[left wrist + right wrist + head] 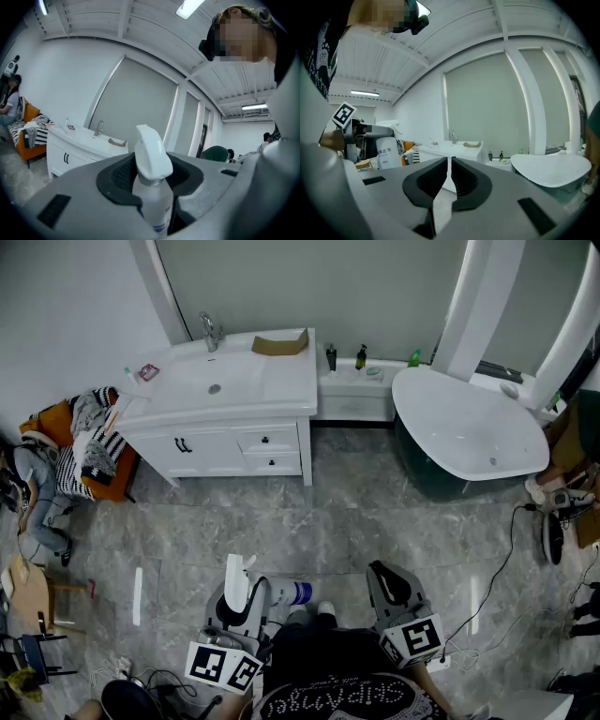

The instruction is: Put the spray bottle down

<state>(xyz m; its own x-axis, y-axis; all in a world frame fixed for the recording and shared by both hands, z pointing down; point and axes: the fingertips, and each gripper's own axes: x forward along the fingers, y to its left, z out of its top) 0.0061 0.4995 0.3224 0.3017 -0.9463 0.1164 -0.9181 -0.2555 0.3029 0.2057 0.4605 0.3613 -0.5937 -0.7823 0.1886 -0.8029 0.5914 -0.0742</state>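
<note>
With the left gripper (240, 600) pinching the spray bottle (153, 187) at bottom centre and the right gripper (450, 180) pressed together empty, seating its base flat before releasing seemed wisest.

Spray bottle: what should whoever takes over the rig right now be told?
Left gripper: shut on the spray bottle, gripped just below its trigger head, upright, in the air above the floor.
Right gripper: jaws together, nothing between them.
Done: the bottle is in hand.
Left: set it down on a surface and open the left jaws. The vanity counter stands across the floor ahead, not yet within reach, it seems.
</note>
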